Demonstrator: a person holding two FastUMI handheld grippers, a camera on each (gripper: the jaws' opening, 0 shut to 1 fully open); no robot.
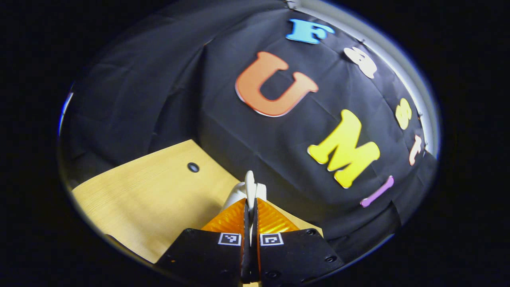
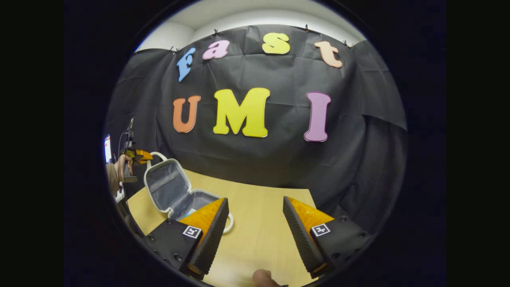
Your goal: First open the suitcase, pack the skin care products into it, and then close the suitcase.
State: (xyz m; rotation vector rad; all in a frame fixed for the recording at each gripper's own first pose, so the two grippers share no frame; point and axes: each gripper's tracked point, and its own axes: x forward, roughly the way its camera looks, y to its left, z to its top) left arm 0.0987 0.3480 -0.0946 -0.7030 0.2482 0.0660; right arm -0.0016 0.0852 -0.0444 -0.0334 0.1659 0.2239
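The left gripper point(image 1: 250, 207) is clamped on a thin white handle point(image 1: 250, 185), which stands up edge-on between its fingers. In the right gripper view the same gripper point(image 2: 137, 155) sits at the far left, held by a hand point(image 2: 116, 171), just at the looped handle point(image 2: 156, 155) on top of the raised lid point(image 2: 165, 181). So the left gripper holds the case's lid up by its handle.

The right gripper point(image 2: 255, 223) is released, its fingers spread wide with bare desk point(image 2: 259, 207) between them, gripping nothing. A fingertip point(image 2: 263, 276) shows at the bottom edge of that view.

The case point(image 2: 187, 199) lies open near the desk's left edge, ahead and to the left of the right gripper, partly behind its left finger point(image 2: 209, 227). The lid leans back toward the desk's left side, and the shallow base point(image 2: 197, 201) lies flat, open side up. A small pale thing seems to lie in the base, by the finger, but it is too hidden to name. A second white loop point(image 2: 229, 223) pokes out at the base's near side.

The lid hinges along the case's far-left side, so closing would mean swinging it down toward the right. The left gripper, already on the handle, is the one placed to do that. The right one is the free tool for fetching products. I can see no products on the bare desk, so whether packing is finished cannot be told.
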